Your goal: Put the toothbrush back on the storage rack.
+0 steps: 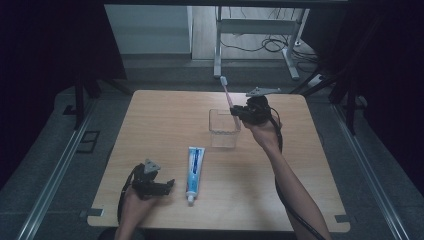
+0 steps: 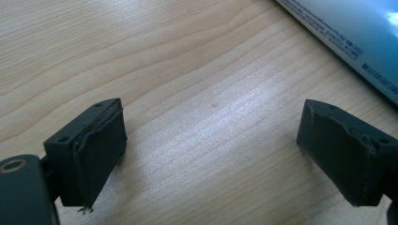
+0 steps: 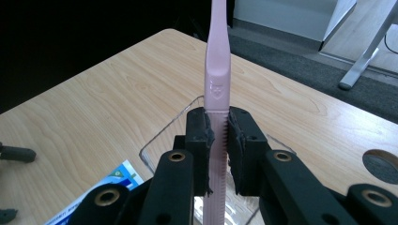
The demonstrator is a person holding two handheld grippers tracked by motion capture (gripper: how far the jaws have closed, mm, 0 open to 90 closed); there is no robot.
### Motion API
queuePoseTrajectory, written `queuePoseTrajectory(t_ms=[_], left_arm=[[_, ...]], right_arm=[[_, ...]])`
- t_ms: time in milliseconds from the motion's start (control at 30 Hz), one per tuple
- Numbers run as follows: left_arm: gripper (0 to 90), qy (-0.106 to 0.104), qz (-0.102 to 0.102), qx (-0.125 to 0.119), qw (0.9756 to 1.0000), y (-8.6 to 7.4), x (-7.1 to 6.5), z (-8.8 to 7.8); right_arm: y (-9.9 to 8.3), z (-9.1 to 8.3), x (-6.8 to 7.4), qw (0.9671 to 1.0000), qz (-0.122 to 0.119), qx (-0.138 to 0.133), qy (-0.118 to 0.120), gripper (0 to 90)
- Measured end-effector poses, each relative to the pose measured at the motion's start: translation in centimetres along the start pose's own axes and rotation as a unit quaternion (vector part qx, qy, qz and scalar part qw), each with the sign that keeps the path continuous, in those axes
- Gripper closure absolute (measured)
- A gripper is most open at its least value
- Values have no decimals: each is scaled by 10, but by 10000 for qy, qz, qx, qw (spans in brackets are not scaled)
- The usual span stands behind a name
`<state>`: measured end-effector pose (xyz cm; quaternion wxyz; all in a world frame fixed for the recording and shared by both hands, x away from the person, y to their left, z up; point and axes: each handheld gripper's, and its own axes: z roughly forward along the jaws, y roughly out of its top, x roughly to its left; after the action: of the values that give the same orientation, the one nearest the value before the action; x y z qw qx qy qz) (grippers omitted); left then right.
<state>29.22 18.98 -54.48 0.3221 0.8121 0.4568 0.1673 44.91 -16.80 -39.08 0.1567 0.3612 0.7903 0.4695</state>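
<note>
The right gripper (image 1: pixel 235 112), held in a person's raised right hand (image 1: pixel 261 131) over the far half of a wooden table (image 1: pixel 165 112), was clamped on the lower handle of a pink toothbrush (image 1: pixel 226 94). In the right gripper view the two black pads (image 3: pixel 207 140) pressed the ribbed part of the handle from either side, and the toothbrush (image 3: pixel 218 84) rose straight up between them and out of the top of the frame. From the high view the brush slanted up and slightly away to the left, its pale head above the table's far edge. The gripper hung just over the right rim of a clear square container (image 1: pixel 223 127), which stood upright on the table near its middle; the lower end of the handle lay above or just inside that container's opening, though which could not be told.

Nearer the person, a blue-and-white toothpaste tube (image 1: pixel 195 172) lay flat on the wood, its cap toward the near edge, well apart from the container. To its left the left gripper (image 1: pixel 170 184) rested low at the table's near left, jaws standing wide apart with bare wood between them. In the left gripper view the tube (image 2: pixel 347 35) crossed the upper right corner, just beyond the right-hand pad (image 2: pixel 345 154).
</note>
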Motion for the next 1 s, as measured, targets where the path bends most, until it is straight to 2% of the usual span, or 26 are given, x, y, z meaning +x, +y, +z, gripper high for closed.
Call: queuePoseTrajectory(t_ms=[233,567,1000], left_arm=[[86,-1,-14,-15,10000,0,0,0],[86,-7,-9,-13,10000,0,0,0],[86,-6,-28,-25,10000,0,0,0]], right_arm=[[-1,13,0,10000,46,-22,-37,784],[-14,33,-9,9997,213,40,-86,784],[-30,54,-5,9995,225,168,-113,783]])
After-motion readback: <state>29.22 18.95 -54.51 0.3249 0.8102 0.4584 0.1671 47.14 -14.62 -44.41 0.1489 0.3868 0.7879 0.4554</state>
